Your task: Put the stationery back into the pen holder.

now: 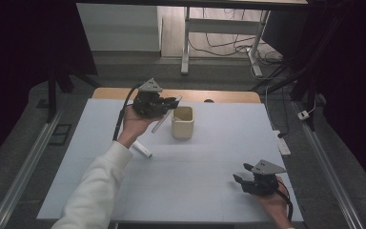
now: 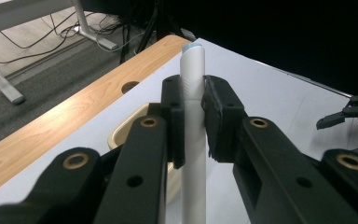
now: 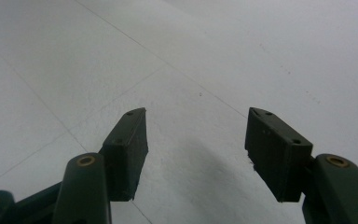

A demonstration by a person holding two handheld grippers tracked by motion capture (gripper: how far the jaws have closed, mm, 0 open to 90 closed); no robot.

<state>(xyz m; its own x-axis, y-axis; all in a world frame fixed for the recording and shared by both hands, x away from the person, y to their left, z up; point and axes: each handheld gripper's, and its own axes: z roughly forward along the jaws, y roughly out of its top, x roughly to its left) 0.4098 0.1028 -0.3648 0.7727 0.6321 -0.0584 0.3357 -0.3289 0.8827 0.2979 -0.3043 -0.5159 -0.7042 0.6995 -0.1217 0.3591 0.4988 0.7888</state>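
Note:
My left gripper (image 1: 170, 106) is held above the far middle of the white table, shut on a white marker (image 1: 166, 116) that slants down beside a cream cup (image 1: 183, 122). In the left gripper view the marker (image 2: 193, 116) stands upright between the pads (image 2: 177, 122), its bluish tip on top, with the cup's rim (image 2: 127, 127) just behind the jaws. A second white marker (image 1: 142, 149) lies on the table by the left wrist. My right gripper (image 1: 242, 177) rests near the front right of the table, open, and its own view shows bare white surface between its fingertips (image 3: 196, 140).
The white table sheet (image 1: 200, 162) covers most of a wooden top whose far strip (image 1: 228, 97) shows, with a round hole in it. Beyond it stand a desk frame and cables on the floor. In the left gripper view the right gripper (image 2: 349, 114) is seen far off.

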